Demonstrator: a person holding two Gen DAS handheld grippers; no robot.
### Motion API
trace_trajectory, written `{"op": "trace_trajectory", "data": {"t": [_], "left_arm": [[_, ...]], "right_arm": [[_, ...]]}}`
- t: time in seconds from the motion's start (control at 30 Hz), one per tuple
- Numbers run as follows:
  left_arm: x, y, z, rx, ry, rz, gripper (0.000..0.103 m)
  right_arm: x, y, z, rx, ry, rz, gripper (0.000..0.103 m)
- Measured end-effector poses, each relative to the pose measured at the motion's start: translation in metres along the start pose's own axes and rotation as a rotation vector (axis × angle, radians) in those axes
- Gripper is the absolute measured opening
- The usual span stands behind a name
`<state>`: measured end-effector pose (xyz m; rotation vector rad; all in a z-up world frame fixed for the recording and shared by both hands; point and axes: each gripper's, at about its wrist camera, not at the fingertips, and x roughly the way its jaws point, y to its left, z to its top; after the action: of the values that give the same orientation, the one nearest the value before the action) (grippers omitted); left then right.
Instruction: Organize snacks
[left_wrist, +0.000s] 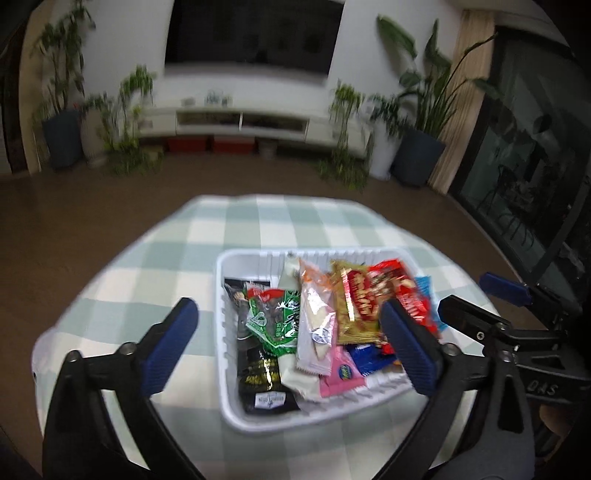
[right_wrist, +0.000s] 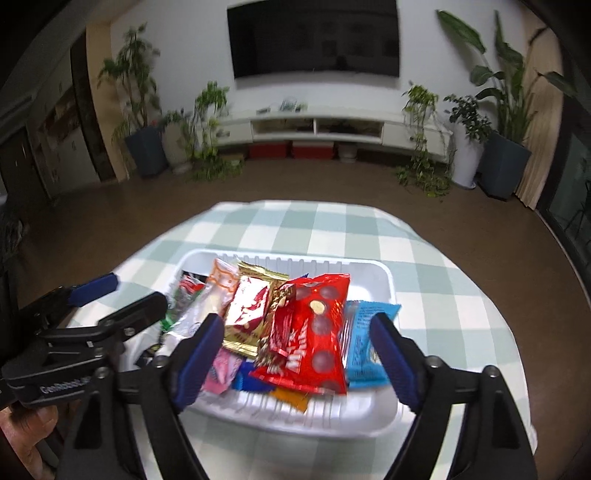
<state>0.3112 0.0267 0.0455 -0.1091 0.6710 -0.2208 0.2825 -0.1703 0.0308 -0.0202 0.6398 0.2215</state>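
Snacks (right_wrist: 310, 328) heaped in white tray (right_wrist: 384, 280); left tool (left_wrist: 291, 347) and right tool (right_wrist: 295, 354) both agape, empty.

A table (left_wrist: 207, 236) under a green-and-white checked cloth fills the lower middle of both views — directly on it sits one white plastic basket (left_wrist: 225, 332), right of centre, heaped with snack packets (left_wrist: 317, 325).

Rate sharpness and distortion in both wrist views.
Left wrist: motion blur smears the snack packets and plants; fisheye bows the checked tablecloth. Right wrist: somewhat crisper, red packet print partly legible; dark vignette in corners.
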Motion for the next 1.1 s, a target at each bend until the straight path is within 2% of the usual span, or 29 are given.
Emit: {"op": "trace_trajectory", "data": {"t": [0.07, 0.17, 0.3, 0.43, 0.53, 0.6, 0.73, 0.8, 1.0, 1.1], "left_arm": [[-0.034, -0.008, -0.006, 0.029, -0.073, 0.008, 0.103], [-0.082, -0.023, -0.017, 0.069, -0.148, 0.092, 0.103], [-0.144, -0.035, -0.035, 0.039, -0.239, 0.136, 0.103], [-0.195, -0.045, -0.057, 0.012, -0.311, 0.137, 0.103], [-0.216, -0.051, -0.070, 0.026, -0.296, 0.164, 0.103], [-0.227, -0.054, -0.082, 0.030, -0.273, 0.192, 0.103], [-0.241, -0.055, -0.112, 0.015, -0.219, 0.164, 0.103], [-0.242, -0.055, -0.123, 0.013, -0.193, 0.162, 0.103], [-0.230, -0.059, -0.152, -0.006, -0.088, 0.173, 0.103], [-0.223, -0.064, -0.160, 0.008, -0.047, 0.211, 0.103]], "right_arm": [[-0.023, 0.002, -0.008, 0.004, -0.061, -0.008, 0.093], [-0.070, 0.009, -0.022, -0.007, -0.197, -0.018, 0.103], [-0.130, 0.027, -0.035, -0.085, -0.355, -0.053, 0.103], [-0.176, 0.036, -0.042, -0.092, -0.411, -0.028, 0.103], [-0.202, 0.037, -0.052, -0.051, -0.402, -0.033, 0.103], [-0.211, 0.033, -0.062, -0.004, -0.362, -0.025, 0.103], [-0.220, 0.024, -0.091, 0.073, -0.318, -0.014, 0.103], [-0.222, 0.019, -0.106, 0.107, -0.298, -0.013, 0.103], [-0.220, 0.021, -0.138, 0.101, -0.254, -0.032, 0.103], [-0.218, 0.023, -0.146, 0.096, -0.239, -0.036, 0.103]]}}
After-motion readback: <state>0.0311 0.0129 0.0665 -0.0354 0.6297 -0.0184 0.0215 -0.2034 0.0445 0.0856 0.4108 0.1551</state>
